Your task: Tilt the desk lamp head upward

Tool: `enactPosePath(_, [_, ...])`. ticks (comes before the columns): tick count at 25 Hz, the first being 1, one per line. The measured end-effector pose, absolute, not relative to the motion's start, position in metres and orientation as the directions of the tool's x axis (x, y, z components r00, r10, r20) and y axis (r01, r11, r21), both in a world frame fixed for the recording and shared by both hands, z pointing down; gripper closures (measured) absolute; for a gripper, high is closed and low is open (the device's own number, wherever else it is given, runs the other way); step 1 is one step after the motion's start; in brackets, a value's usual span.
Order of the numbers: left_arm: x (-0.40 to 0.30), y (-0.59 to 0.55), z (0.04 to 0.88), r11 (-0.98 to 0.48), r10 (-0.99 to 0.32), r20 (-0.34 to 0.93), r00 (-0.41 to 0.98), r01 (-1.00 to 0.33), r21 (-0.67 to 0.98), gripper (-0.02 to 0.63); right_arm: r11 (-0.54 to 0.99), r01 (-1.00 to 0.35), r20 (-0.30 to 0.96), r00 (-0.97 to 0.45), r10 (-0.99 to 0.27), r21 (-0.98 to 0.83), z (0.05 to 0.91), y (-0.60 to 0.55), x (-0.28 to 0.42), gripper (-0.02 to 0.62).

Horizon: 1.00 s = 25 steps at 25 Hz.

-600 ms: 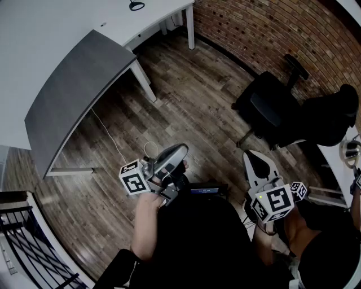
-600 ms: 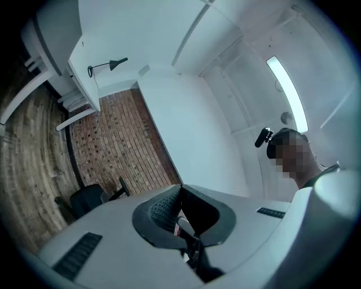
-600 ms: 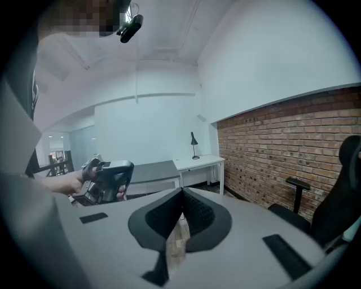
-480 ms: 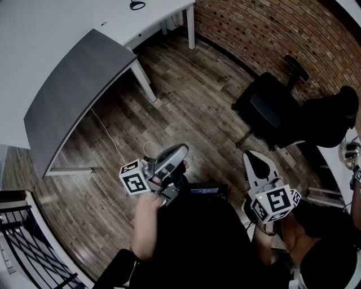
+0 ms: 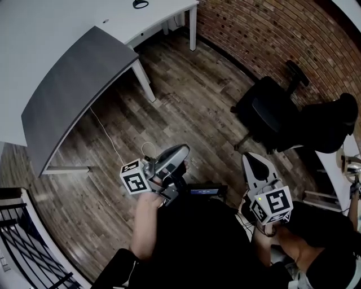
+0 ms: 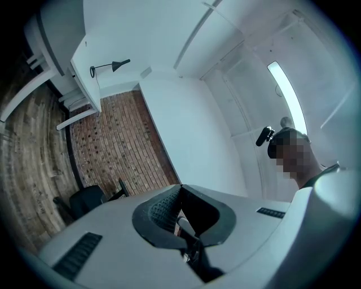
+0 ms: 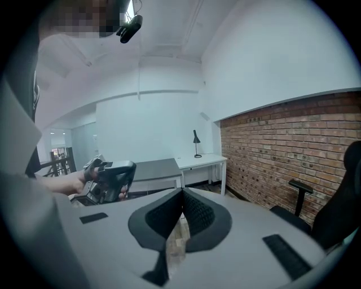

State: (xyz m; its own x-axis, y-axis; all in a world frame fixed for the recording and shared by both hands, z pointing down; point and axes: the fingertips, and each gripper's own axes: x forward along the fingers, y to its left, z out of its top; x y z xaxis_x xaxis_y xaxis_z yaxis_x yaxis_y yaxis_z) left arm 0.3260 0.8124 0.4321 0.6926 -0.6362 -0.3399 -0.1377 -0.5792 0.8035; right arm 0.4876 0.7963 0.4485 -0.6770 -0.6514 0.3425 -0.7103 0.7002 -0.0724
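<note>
Moved: right tongs (image 5: 252, 160) rolled slightly, turning their marker cube; left tongs (image 5: 181, 149) unmoved.
Tongs: both clenched, nothing between them.
Desk lamp (image 7: 196, 145): on white worktop (image 5: 84, 17) at 11 o'clock, well apart from both tongs.
Chair (image 5: 271, 113): 2 o'clock.

Dark wood-plank floor (image 5: 186, 96) fills the centre of the head view, bounded at upper right by a brick wall (image 5: 271, 39). A grey desk (image 5: 73, 84) and a white desk (image 5: 51, 22) occupy the upper left. A black office chair (image 5: 271, 113) stands at right, and a black railing (image 5: 22, 242) at lower left.
</note>
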Motion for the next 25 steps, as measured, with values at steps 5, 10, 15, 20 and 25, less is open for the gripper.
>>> enactPosePath(5, [0.315, 0.809, 0.434, -0.579, -0.643, -0.351, 0.681, -0.132, 0.804, 0.595, 0.706, -0.704, 0.353, -0.683, -0.639, -0.084, 0.451, 0.793, 0.477, 0.581])
enactPosePath(10, [0.309, 0.811, 0.440, -0.582, -0.660, -0.362, 0.658, -0.143, 0.801, 0.595, 0.713, -0.697, 0.356, -0.688, -0.633, -0.077, 0.458, 0.792, 0.477, 0.581])
enactPosePath(15, [0.264, 0.800, 0.440, -0.587, -0.665, -0.386, 0.639, -0.128, 0.800, 0.595, 0.700, -0.711, 0.370, -0.669, -0.644, -0.068, 0.456, 0.780, 0.441, 0.580])
enactPosePath(20, [0.235, 0.800, 0.449, -0.581, -0.685, -0.405, 0.606, -0.119, 0.805, 0.595, 0.690, -0.715, 0.372, -0.674, -0.638, -0.114, 0.461, 0.778, 0.421, 0.580])
enactPosePath(25, [0.210, 0.801, 0.455, -0.576, -0.704, -0.414, 0.577, -0.123, 0.808, 0.595, 0.714, -0.679, 0.330, -0.722, -0.608, -0.169, 0.454, 0.781, 0.394, 0.580])
